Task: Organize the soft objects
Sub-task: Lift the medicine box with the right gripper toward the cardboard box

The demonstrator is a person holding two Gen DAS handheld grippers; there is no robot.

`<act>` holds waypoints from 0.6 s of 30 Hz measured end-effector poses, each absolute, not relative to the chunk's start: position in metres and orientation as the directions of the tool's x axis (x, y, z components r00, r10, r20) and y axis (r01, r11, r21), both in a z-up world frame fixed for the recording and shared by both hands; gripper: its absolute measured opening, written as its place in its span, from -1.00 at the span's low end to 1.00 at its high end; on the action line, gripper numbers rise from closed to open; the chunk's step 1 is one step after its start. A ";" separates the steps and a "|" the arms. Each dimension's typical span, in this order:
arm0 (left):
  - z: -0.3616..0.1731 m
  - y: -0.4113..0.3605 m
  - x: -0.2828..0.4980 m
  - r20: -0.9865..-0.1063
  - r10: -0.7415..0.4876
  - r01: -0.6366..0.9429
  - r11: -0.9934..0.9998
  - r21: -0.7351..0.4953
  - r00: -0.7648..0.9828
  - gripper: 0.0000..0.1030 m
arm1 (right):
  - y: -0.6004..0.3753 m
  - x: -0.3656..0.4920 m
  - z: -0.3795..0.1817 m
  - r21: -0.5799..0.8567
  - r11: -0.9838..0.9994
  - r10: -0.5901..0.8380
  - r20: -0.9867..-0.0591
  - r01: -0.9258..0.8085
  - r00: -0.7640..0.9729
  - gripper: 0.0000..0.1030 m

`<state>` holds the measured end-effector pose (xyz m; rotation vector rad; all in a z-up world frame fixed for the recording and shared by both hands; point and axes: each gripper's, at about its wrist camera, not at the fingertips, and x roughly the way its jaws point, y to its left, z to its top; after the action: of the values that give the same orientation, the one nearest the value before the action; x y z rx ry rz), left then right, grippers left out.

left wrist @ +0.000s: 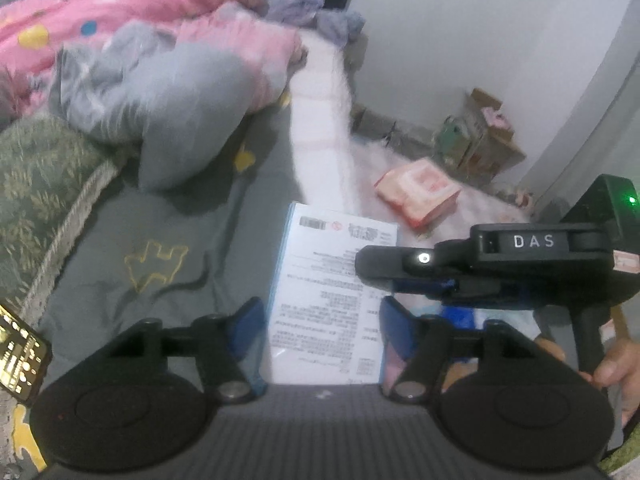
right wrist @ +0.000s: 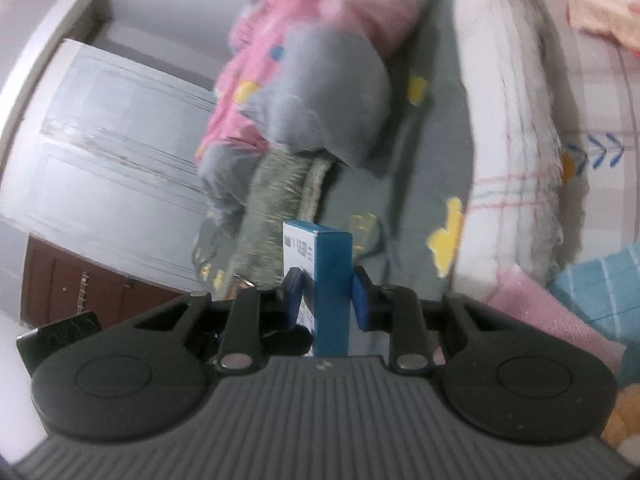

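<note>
Both wrist views look closely across the bed (left wrist: 192,216).

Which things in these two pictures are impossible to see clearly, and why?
- Left wrist view: print on the box is too small to read; its near end is hidden behind the left gripper.
- Left wrist view: phone is cut off by the edge.
- Right wrist view: bedding is motion-blurred.

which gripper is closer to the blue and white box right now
Right. The right gripper has its jaws clamped on the blue and white box. The left gripper has open jaws on either side of the box, not pressing it.
</note>
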<state>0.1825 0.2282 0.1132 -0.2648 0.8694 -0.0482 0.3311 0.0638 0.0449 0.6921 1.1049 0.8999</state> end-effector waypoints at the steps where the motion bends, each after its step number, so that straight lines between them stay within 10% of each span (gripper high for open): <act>1: 0.120 0.223 0.179 -0.738 -0.149 -0.057 0.968 -0.246 0.658 0.25 | 0.058 0.327 0.054 0.837 0.474 0.880 -0.435 -0.273 0.192 -0.53; 18: 0.161 0.005 0.197 -0.653 -0.438 0.342 0.898 -0.278 0.618 0.25 | -0.198 0.246 0.133 0.788 0.565 0.752 -0.370 -0.244 0.546 -0.56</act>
<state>0.1966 0.0051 0.1613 -0.1312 0.7860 -0.4500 0.2457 -0.1977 0.1331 0.7474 0.7773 0.6603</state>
